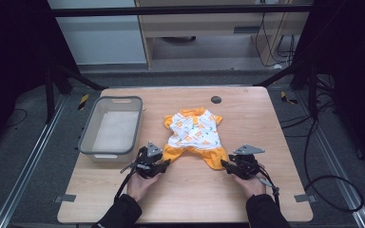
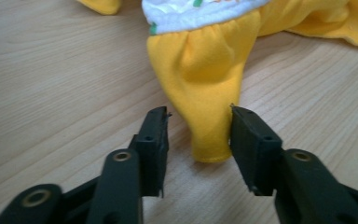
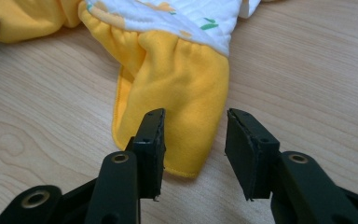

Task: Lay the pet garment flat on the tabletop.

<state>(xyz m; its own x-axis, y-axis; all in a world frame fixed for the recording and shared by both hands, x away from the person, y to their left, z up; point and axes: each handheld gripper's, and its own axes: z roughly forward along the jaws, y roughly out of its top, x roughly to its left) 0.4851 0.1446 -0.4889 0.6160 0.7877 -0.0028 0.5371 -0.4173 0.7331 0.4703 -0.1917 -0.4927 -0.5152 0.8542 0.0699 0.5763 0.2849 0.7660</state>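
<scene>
On the wooden worktop (image 1: 195, 190) a small yellow and white outfit (image 1: 193, 130) lies flat near the middle, right of a grey bin (image 1: 91, 135). At its near edge, the left gripper (image 2: 198, 128) and right gripper (image 3: 193, 128) each straddle a yellow leg, jaws wide open, gripping nothing.

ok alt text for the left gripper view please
Two open black jaws of the left gripper straddle the cuff of a yellow fleece trouser leg lying flat on a light wooden table. The garment's white printed top shows at the upper edge.
</scene>
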